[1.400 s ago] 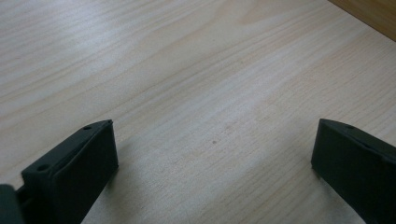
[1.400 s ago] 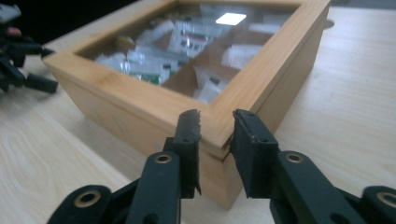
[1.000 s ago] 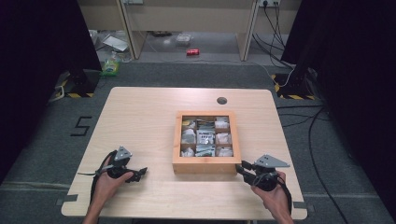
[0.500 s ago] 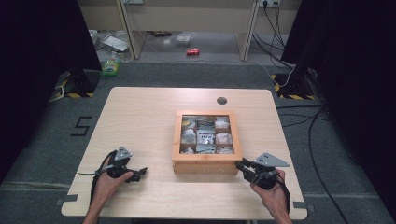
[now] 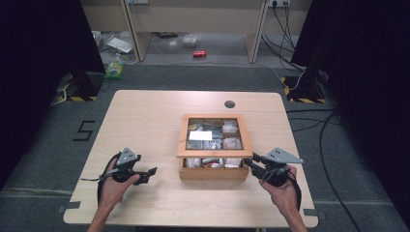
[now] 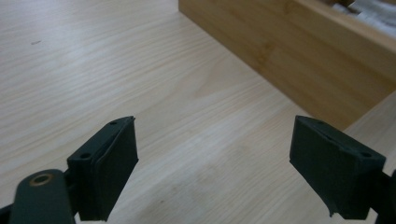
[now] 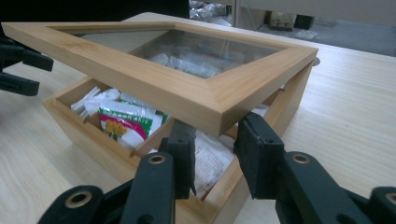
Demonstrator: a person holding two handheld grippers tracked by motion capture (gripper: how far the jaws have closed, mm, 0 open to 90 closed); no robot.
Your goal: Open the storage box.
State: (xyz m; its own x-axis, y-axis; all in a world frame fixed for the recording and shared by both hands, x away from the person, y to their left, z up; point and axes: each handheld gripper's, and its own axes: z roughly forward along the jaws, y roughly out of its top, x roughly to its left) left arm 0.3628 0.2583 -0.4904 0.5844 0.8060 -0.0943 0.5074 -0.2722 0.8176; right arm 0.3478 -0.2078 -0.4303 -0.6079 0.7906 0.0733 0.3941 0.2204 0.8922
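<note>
High view: a wooden box (image 5: 212, 173) sits near the middle of the desk (image 5: 145, 121), a little toward the person's edge, its glass-paned lid (image 5: 213, 153) lifted at the front so the near compartments show beneath it. The right tool (image 5: 248, 163) reaches in at the box's front right corner, and the left tool (image 5: 149, 171) hangs over bare desk to the left of the box, apart from it. In the right gripper view the right tool (image 7: 217, 135) stands narrow on the lid (image 7: 163, 79). One jaw is tucked under the frame inside the box (image 7: 93, 140) and the other is on the outside of the frame, holding the lid tilted up off the box wall. Its jaws have just eased open slightly with the frame between them. Paper packets (image 7: 126, 123) lie in the open compartments, one printed green with a yellow flower. In the left gripper view the left tool (image 6: 212, 135) shows its jaws wide over the desk (image 6: 140, 70) with nothing between them, though they have just been closing. The box's side (image 6: 280, 56) lies ahead of it, untouched.
</note>
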